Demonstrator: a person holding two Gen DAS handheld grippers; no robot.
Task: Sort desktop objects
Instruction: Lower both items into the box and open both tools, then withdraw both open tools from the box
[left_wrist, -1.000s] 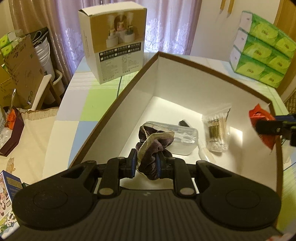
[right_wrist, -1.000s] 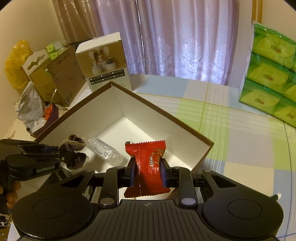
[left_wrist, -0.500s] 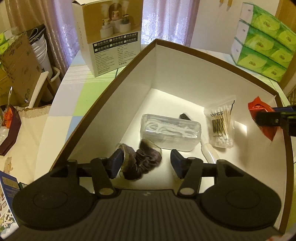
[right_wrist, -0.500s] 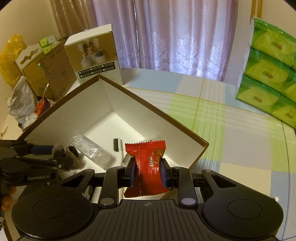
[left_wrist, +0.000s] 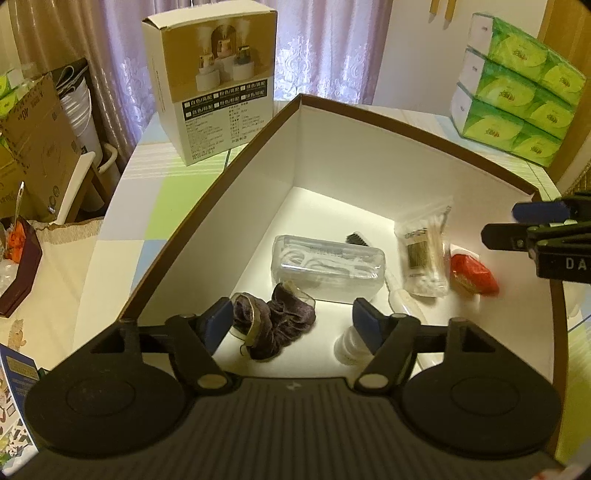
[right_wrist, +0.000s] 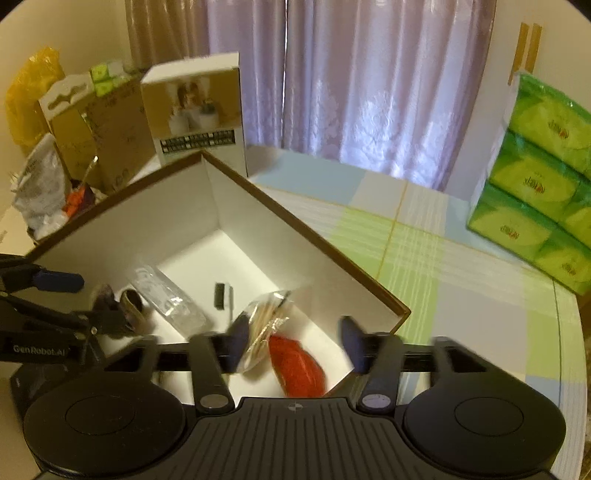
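Both your grippers hang over the open box (left_wrist: 369, 155) with jaws spread wide and empty. Below your left gripper (left_wrist: 291, 325) the purple scrunchie (left_wrist: 273, 325) lies on the box floor. Below your right gripper (right_wrist: 291, 341) lies the red snack packet (right_wrist: 295, 365), beside the bag of cotton swabs (right_wrist: 264, 325).

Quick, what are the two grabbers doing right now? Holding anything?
Left gripper: open, holding nothing; the scrunchie lies in the box.
Right gripper: open, holding nothing; the red snack packet lies in the box.
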